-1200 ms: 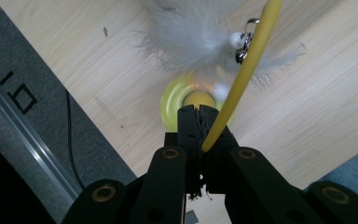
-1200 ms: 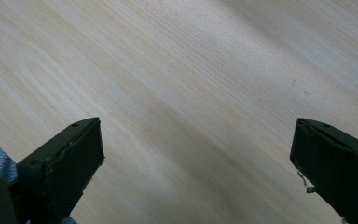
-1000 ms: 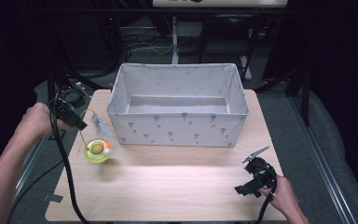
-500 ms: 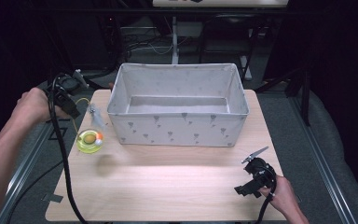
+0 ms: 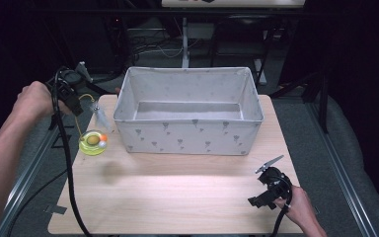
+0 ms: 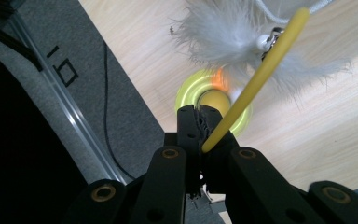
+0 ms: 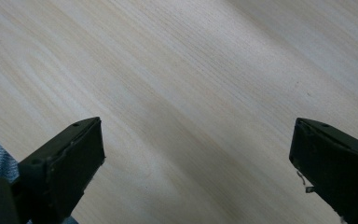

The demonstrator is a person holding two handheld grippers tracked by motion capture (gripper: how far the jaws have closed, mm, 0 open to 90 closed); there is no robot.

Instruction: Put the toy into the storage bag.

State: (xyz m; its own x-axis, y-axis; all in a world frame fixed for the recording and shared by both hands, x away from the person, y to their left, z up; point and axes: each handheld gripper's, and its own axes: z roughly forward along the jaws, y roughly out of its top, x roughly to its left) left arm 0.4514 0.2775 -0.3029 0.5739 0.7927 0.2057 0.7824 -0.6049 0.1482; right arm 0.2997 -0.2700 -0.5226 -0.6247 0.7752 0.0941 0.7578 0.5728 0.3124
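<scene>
A cat toy hangs from my left gripper (image 5: pixel 72 102), which is shut on its yellow stem (image 6: pixel 257 78) at the table's left edge. The toy's white feather (image 5: pixel 100 115) dangles just left of the box. Below the feather, a yellow-green disc (image 5: pixel 93 142) with a ball in it hangs above the table and casts a shadow there. In the left gripper view the feather (image 6: pixel 228 33) and the blurred disc (image 6: pixel 213 97) lie beyond the gripper (image 6: pixel 199 116). My right gripper (image 5: pixel 266 190) rests near the front right corner, open over bare wood (image 7: pixel 196 154).
A large grey fabric box (image 5: pixel 187 134) with small printed marks stands open at the back middle of the wooden table (image 5: pixel 177 197). A metal rail and grey floor run along the table's left side. The left gripper's black cable trails down past the front left.
My left gripper has risen and drawn back to the left, and the dangling toy has moved with it, left and farther from the front edge. The right gripper has stayed put.
</scene>
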